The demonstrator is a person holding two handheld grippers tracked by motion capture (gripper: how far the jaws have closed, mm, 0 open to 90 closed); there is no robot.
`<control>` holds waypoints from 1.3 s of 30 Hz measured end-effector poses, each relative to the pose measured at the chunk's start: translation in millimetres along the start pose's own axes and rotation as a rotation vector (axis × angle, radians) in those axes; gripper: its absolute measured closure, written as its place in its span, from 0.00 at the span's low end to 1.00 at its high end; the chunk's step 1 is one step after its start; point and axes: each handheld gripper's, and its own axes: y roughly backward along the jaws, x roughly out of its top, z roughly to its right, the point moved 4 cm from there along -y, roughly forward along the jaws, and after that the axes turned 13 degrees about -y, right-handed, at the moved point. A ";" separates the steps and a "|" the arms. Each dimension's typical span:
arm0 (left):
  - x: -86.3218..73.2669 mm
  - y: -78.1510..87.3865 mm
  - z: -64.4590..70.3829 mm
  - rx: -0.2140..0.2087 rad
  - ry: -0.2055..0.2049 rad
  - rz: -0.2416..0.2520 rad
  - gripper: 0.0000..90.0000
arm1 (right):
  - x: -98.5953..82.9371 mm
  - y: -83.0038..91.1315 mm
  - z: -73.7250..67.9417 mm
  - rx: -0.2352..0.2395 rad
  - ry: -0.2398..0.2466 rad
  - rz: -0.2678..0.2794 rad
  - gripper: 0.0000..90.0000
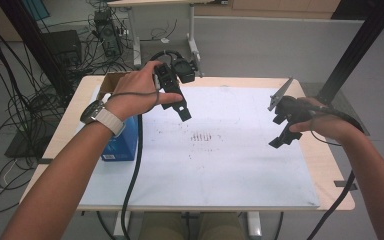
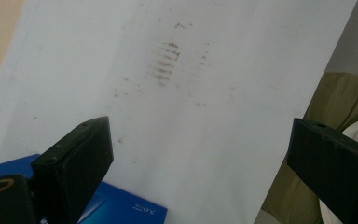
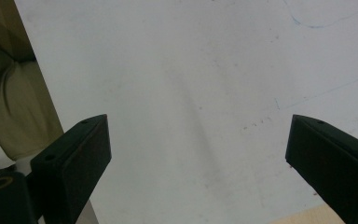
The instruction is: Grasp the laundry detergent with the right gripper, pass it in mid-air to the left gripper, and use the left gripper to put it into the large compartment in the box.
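Note:
My left gripper [image 1: 182, 111] hangs above the back left of the white sheet [image 1: 205, 165], held in the person's left hand, its jaws wide apart and empty. In the left gripper view the left gripper [image 2: 200, 154] looks down on the smudged white sheet [image 2: 177, 102] and a blue box [image 2: 121, 207] at the bottom. My right gripper [image 1: 280, 131] floats over the sheet's right side, open with nothing in it. Between its jaws in the right gripper view, the right gripper [image 3: 198, 149] has bare white sheet [image 3: 191, 84] below.
A blue box [image 1: 121, 145] lies at the sheet's left edge under the left wrist. A brown cardboard box [image 1: 111, 80] sits at the table's back left corner. Cables and black equipment [image 1: 105, 35] lie on the floor behind. Dark smudges [image 1: 202, 136] mark the sheet's middle.

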 end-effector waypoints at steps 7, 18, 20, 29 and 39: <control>6.6 -12.6 3.5 -0.022 -0.025 -0.012 0.08 | -0.2 -3.5 0.8 0.002 -0.001 0.000 0.08; 6.6 -25.6 5.7 -0.034 -0.049 -0.017 0.08 | 2.0 -2.5 1.0 -0.002 0.003 -0.002 0.07; 6.1 -28.9 5.6 -0.034 -0.049 -0.020 0.08 | 2.9 -3.2 1.5 -0.003 0.005 -0.003 0.07; 3.6 -36.6 7.6 -0.041 -0.045 -0.025 0.08 | 5.4 -5.1 0.2 0.000 0.004 -0.006 0.07; 1.8 -34.3 8.2 -0.037 -0.035 -0.019 0.09 | 2.4 -2.6 -1.9 -0.006 0.004 0.000 0.07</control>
